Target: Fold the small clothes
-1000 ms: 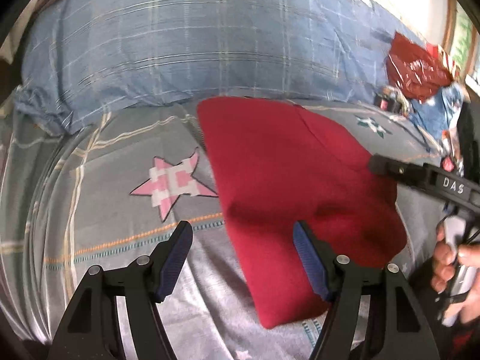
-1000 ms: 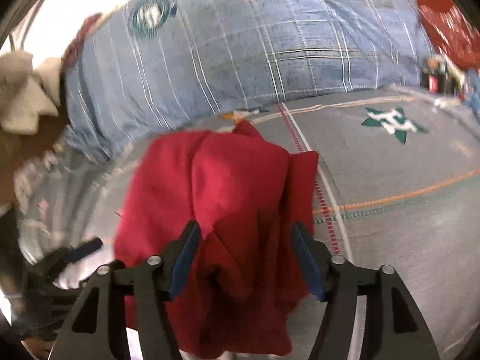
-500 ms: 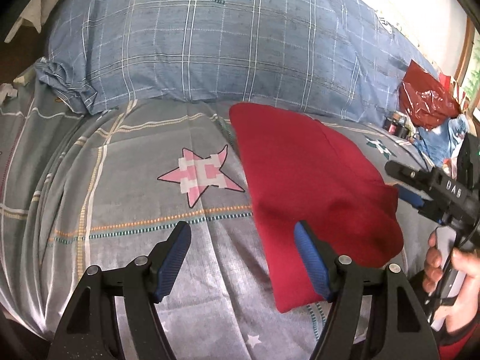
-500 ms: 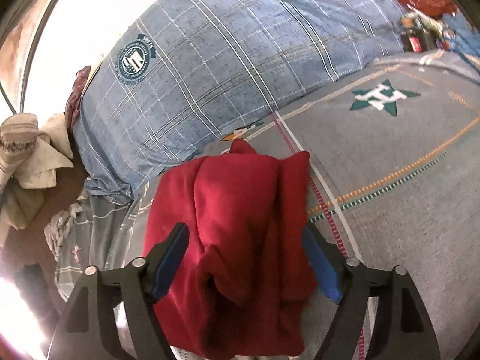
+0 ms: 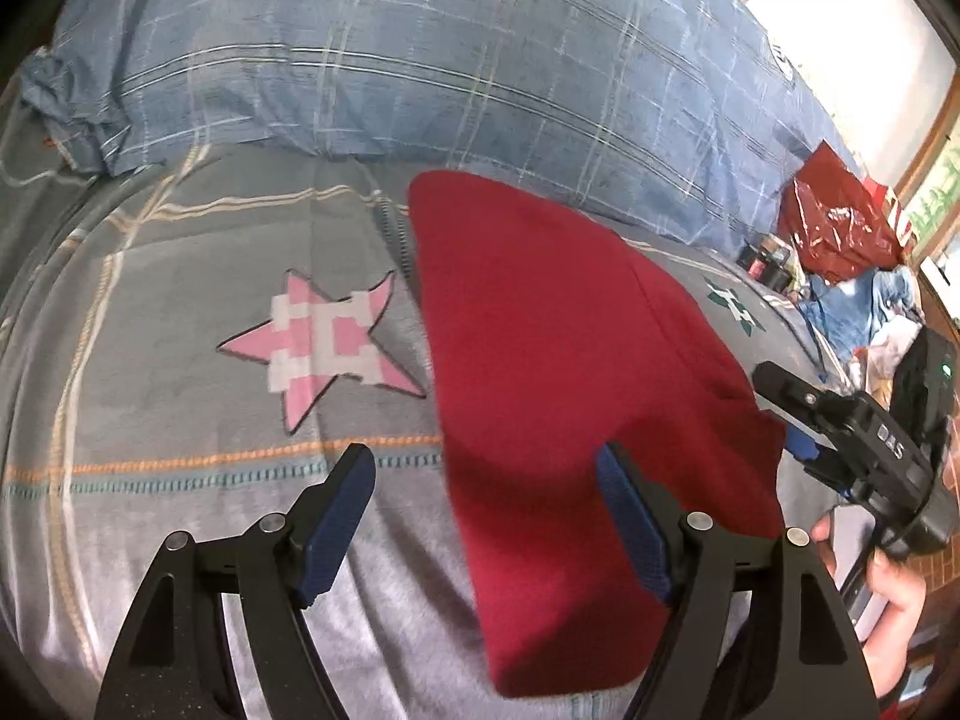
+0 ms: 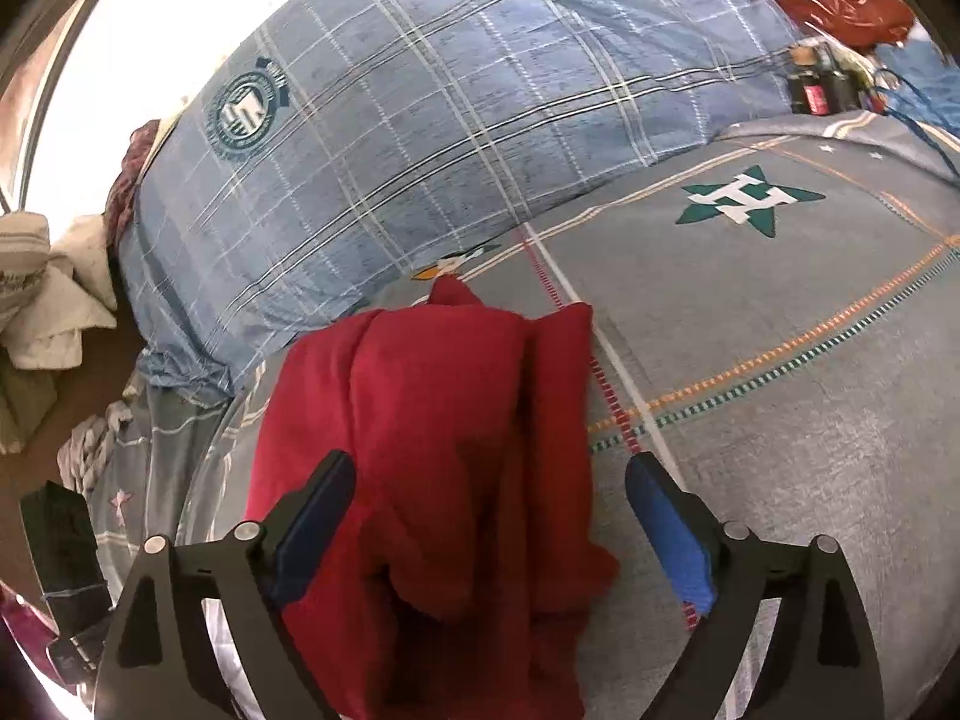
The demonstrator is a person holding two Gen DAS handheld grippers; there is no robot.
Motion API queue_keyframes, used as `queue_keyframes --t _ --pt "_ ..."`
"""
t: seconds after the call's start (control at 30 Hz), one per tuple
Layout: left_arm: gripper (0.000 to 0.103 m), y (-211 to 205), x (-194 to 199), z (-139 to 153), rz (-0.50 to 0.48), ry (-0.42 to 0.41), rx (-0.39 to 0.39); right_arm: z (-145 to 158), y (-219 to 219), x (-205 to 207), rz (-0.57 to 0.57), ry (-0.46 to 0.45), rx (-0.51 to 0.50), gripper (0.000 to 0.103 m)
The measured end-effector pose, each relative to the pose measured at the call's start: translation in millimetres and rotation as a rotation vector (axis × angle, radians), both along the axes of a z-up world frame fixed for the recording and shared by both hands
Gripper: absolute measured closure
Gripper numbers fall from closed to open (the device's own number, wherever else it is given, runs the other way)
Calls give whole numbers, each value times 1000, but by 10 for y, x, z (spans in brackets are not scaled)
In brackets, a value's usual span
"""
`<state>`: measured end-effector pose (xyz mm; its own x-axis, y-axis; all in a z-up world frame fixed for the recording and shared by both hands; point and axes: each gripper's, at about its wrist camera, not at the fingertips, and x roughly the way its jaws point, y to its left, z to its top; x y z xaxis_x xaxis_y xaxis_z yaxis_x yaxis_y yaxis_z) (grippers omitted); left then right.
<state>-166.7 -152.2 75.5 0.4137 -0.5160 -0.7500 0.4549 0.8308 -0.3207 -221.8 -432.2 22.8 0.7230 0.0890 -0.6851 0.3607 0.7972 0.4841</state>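
Both grippers' jaws have just spread wider: left gripper and right gripper hover open, pinching nothing, over the folded red garment lying on the grey bedspread.

A small red garment of soft, thick fabric is lying folded on the grey bedspread, forming a long, narrow bundle running from near to far. Its far end is reaching toward the blue checked pillow. In the right wrist view the top layers are overlapping unevenly, bunching into lumpy folds at the near end.
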Motion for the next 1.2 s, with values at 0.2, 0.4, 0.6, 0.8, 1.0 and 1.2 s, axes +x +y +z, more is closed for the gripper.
queue_keyframes --t 0.2,0.4,0.6,0.8,1.0,1.2 --pt "26 -233 150 -1 -41 -29 20 -154 -143 165 18 53 112 8" --pt "22 -357 303 -139 -57 -16 -1 -171 -39 354 79 76 33 8" --pt "15 -434 411 -290 -49 -13 -15 -173 266 445 196 74 -74 7" --pt "14 -436 479 -333 -58 3 -31 -191 256 452 196 68 -72 7" --pt "13 -465 502 -346 -53 7 -37 -178 274 479 199 69 -98 9" --pt "13 -469 488 -351 -48 0 -36 -138 330 478 211 57 -137 21"
